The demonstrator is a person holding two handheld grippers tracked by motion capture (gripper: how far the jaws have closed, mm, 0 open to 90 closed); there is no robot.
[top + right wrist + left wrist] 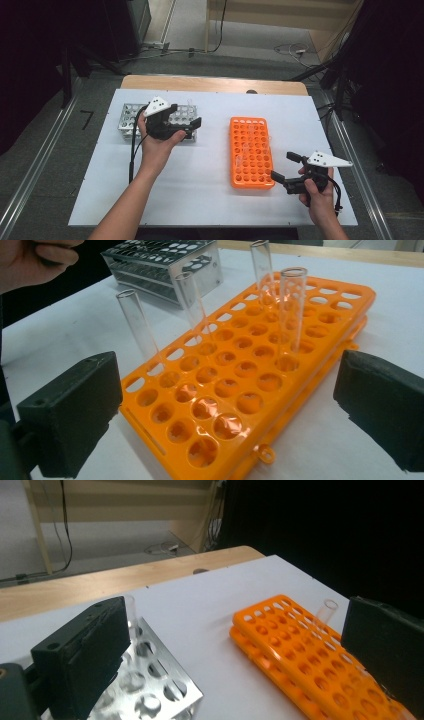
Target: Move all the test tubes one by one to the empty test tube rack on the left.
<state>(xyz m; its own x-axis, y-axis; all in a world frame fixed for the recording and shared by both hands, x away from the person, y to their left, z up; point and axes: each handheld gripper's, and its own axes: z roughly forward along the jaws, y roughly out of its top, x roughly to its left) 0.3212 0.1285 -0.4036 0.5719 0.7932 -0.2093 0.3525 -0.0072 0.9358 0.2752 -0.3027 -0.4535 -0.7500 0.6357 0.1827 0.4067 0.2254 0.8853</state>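
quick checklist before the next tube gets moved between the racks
1. Left gripper jaws open with nothing between them: ok. It sits over the metal rack.
2. Right gripper jaws open with nothing between them: ok. It waits beside the orange rack.
3. Tubes in the orange rack upright: not ok. Four glass tubes stand in it; the nearest one leans.
4. Free holes in the orange rack: ok, most are open.
5. A tube left in the metal rack to pick: cannot tell how many; one clear tube shows behind the left jaw.
6. White table between the racks free of obstacles: ok.
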